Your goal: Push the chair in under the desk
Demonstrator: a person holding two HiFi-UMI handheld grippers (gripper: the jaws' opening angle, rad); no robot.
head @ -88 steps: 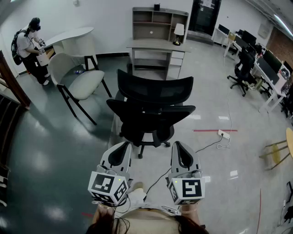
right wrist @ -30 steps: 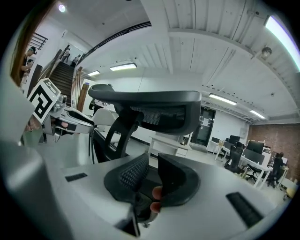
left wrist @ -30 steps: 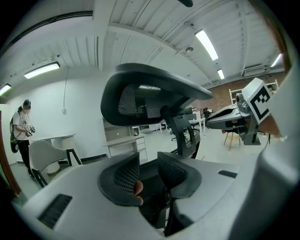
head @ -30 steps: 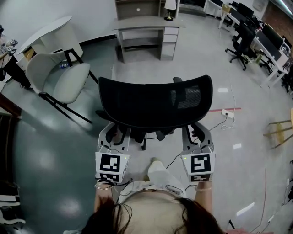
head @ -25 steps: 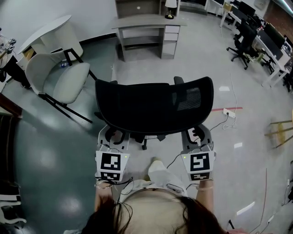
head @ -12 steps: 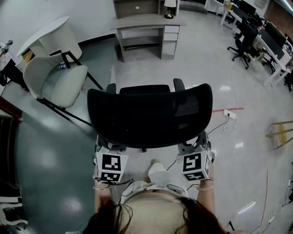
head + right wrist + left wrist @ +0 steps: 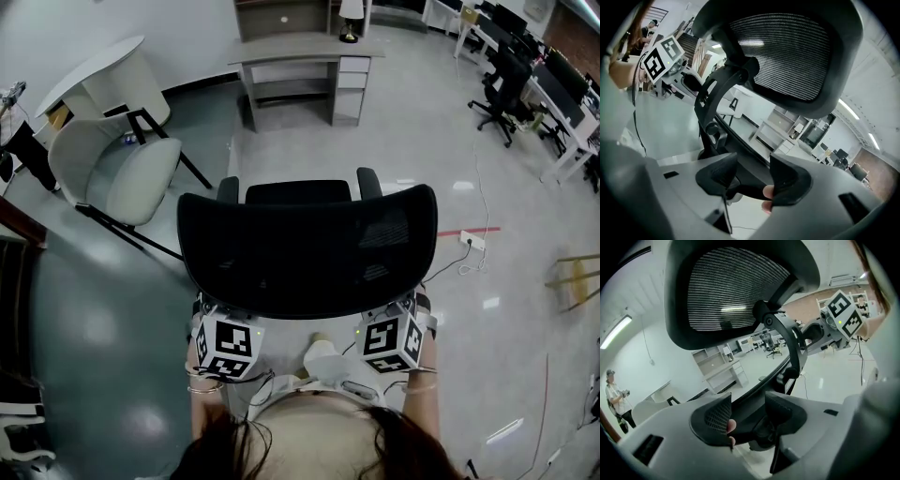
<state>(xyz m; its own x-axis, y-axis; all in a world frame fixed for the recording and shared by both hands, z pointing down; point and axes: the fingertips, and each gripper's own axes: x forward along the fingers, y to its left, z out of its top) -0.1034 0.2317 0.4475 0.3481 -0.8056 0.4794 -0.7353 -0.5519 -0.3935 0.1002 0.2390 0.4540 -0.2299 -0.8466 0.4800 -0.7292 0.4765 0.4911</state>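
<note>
Chair (image 7: pixel 309 248) nearer, between opening left tool (image 7: pixel 747 406), right tool (image 7: pixel 753 166).

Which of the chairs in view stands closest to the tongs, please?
The black mesh chair, directly ahead of the left tongs and right tongs; the cream chair stands apart at left.

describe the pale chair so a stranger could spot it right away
Start at the big black mesh office chair in the middle. Up and left of it stands the cream shell chair, the only one on thin black slanted legs, not wheels.
</note>
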